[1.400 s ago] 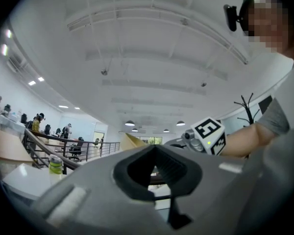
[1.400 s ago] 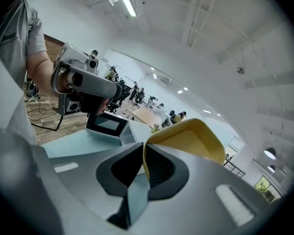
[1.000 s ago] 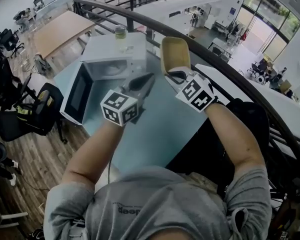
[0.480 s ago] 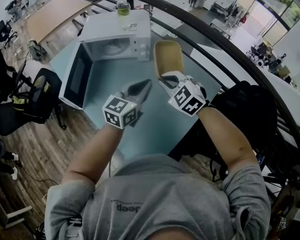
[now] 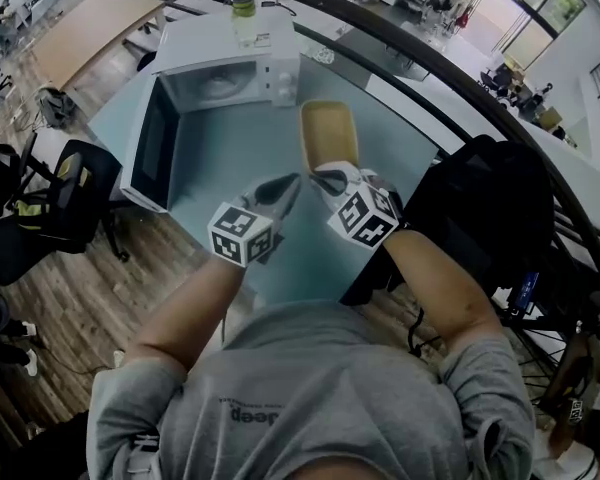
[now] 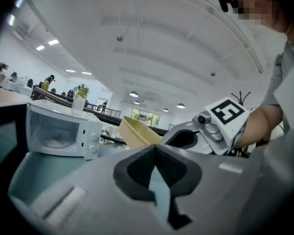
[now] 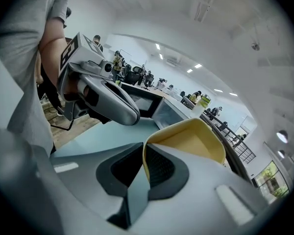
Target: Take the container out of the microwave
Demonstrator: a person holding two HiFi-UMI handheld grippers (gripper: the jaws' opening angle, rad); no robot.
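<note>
The right gripper [image 5: 328,175], nearly closed, pinches the near rim of the yellow plastic container [image 5: 328,131], which is outside and just in front of the microwave [image 5: 230,63]. It seems light, stiff and thin-walled, so the rim suits gripping. The left gripper [image 5: 288,182] is closed on nothing.

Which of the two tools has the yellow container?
The right tool: its jaws pinch the yellow container's rim. The left tool is shut and empty.

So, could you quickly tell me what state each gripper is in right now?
Left gripper: closed, nothing between its jaws.
Right gripper: closed on the rim of the container.
</note>
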